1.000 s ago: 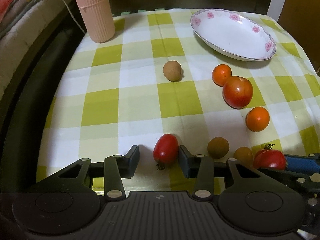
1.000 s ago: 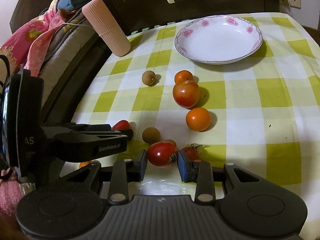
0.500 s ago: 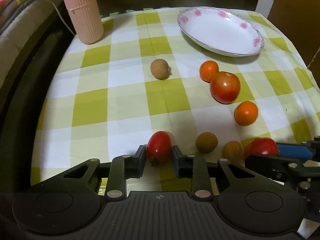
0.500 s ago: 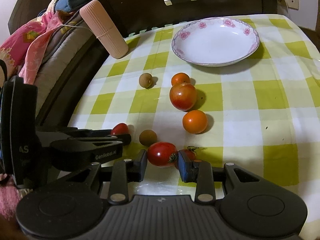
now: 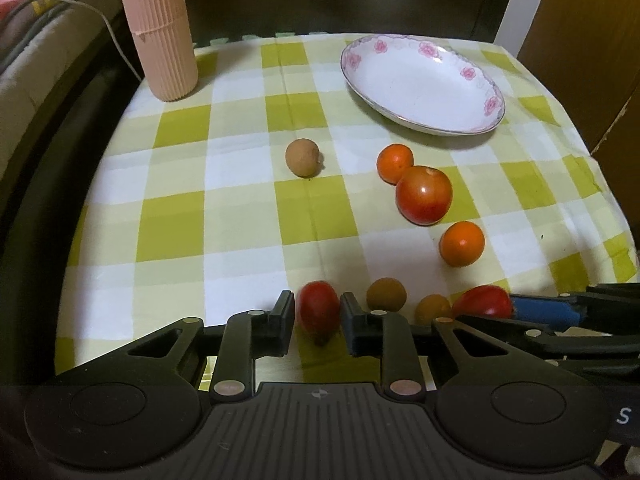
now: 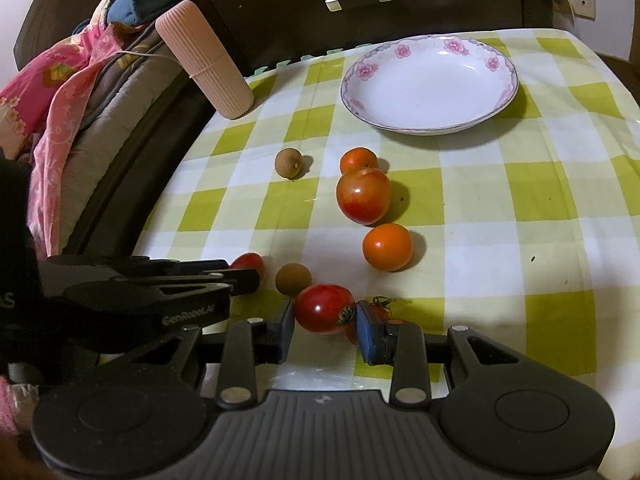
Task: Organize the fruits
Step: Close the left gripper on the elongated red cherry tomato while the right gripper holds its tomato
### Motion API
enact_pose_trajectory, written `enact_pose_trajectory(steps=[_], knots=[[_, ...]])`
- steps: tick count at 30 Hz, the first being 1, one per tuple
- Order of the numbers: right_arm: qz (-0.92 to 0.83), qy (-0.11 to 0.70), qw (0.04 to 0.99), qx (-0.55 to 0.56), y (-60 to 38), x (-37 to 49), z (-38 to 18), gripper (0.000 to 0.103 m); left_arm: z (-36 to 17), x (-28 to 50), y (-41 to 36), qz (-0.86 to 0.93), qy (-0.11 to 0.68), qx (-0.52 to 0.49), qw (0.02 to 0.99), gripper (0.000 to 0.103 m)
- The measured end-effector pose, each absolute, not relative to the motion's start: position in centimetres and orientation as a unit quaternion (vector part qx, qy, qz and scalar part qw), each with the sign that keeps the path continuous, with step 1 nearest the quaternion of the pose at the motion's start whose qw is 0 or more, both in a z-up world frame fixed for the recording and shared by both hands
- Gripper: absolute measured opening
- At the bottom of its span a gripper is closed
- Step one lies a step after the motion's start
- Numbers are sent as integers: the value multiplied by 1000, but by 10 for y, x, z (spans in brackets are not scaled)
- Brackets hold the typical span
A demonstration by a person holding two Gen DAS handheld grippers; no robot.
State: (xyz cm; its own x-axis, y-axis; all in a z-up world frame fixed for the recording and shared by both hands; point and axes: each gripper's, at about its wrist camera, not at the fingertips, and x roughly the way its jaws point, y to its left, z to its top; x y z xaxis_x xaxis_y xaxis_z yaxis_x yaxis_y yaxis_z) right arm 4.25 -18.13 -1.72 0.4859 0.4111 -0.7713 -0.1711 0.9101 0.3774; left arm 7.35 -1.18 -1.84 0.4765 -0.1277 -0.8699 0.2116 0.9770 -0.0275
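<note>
The left gripper [image 5: 316, 318] is clamped on a small oblong red tomato [image 5: 319, 312] at the near edge of the yellow-checked tablecloth [image 5: 224, 216], and the right gripper [image 6: 325, 326] just beside it pinches a rounder red tomato [image 6: 324, 314] with a green stem. Between the two lie two brown longans [image 5: 386, 294], with a third longan [image 5: 303, 157] farther up the cloth. A large tomato [image 6: 363, 196] touching a small orange [image 6: 358, 160], and a second orange [image 6: 387, 246], sit short of the empty flowered plate [image 6: 496, 108], while a ribbed pink cylinder [image 5: 158, 28] stands at the far left corner.

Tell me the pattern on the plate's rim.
Pink flowers on the white plate, clearest in the right wrist view.
</note>
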Motion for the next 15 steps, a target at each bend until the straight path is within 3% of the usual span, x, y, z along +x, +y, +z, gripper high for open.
enact_pose_trajectory(steps=[12, 15], knots=[[168, 482, 851, 122, -180, 43, -20, 32, -36, 80, -19, -101, 515, 62, 849, 38], [168, 482, 851, 122, -180, 42, -19, 32, -36, 76, -21, -101, 512, 78, 850, 35]])
